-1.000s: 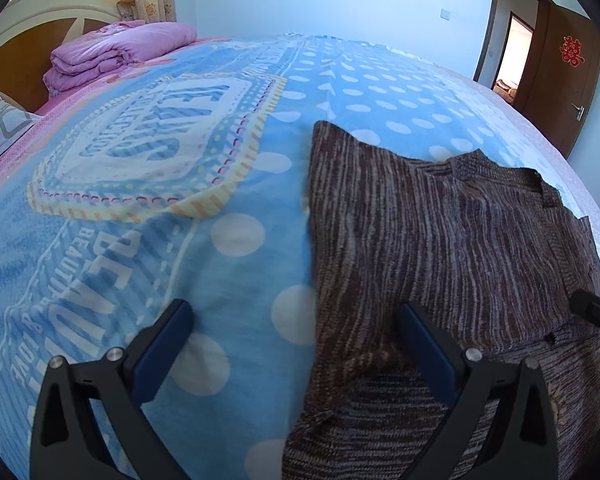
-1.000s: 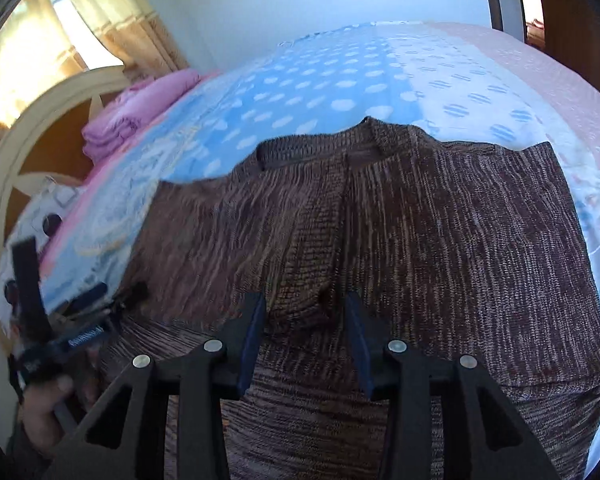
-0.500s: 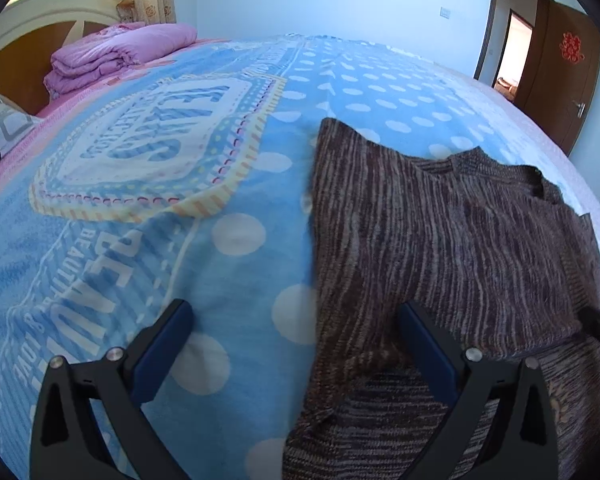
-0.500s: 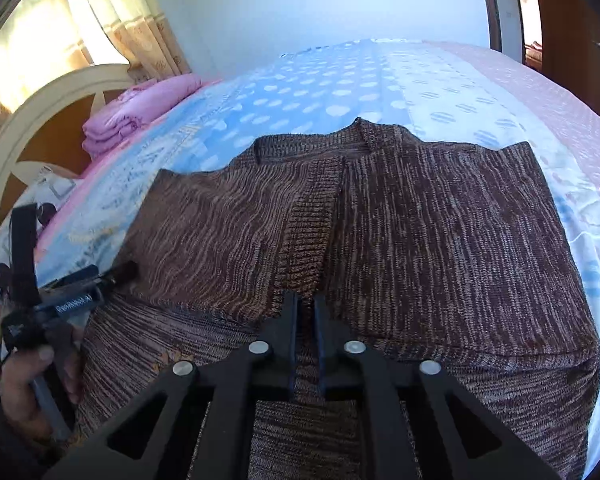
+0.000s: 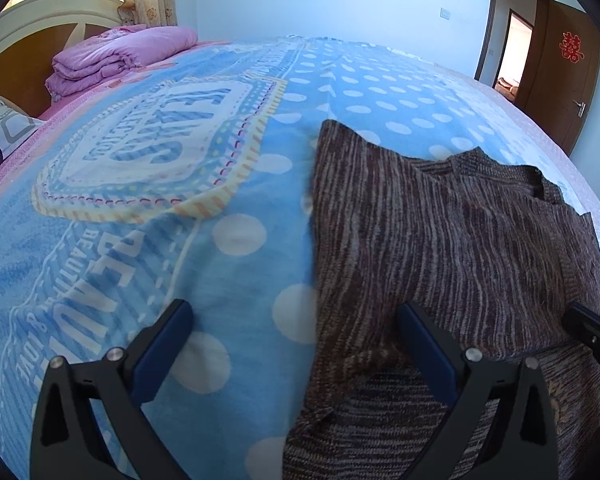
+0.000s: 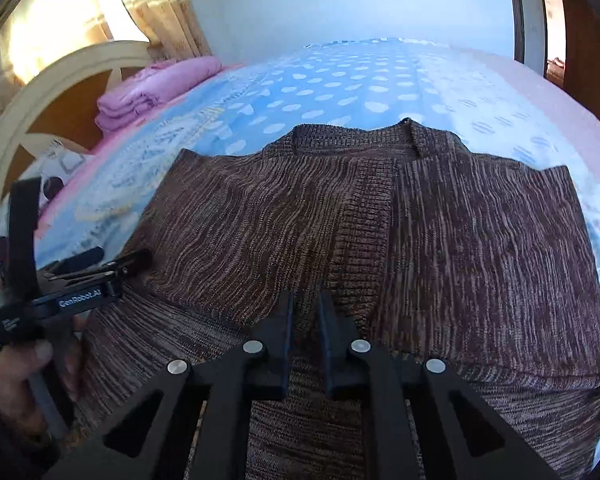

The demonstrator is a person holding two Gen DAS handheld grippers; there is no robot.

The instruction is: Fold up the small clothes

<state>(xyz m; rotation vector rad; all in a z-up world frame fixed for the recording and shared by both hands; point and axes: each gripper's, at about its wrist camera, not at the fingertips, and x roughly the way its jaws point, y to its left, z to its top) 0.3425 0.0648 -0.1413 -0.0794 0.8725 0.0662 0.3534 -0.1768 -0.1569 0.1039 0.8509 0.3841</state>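
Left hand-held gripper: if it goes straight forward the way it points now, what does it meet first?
Probably the left edge of the brown knitted cardigan lying on the blue dotted blanket; depth is unclear.

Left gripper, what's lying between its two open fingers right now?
In the left wrist view, the left gripper straddles the left edge of the brown knit cardigan, with blue polka-dot blanket filling the rest of the gap.
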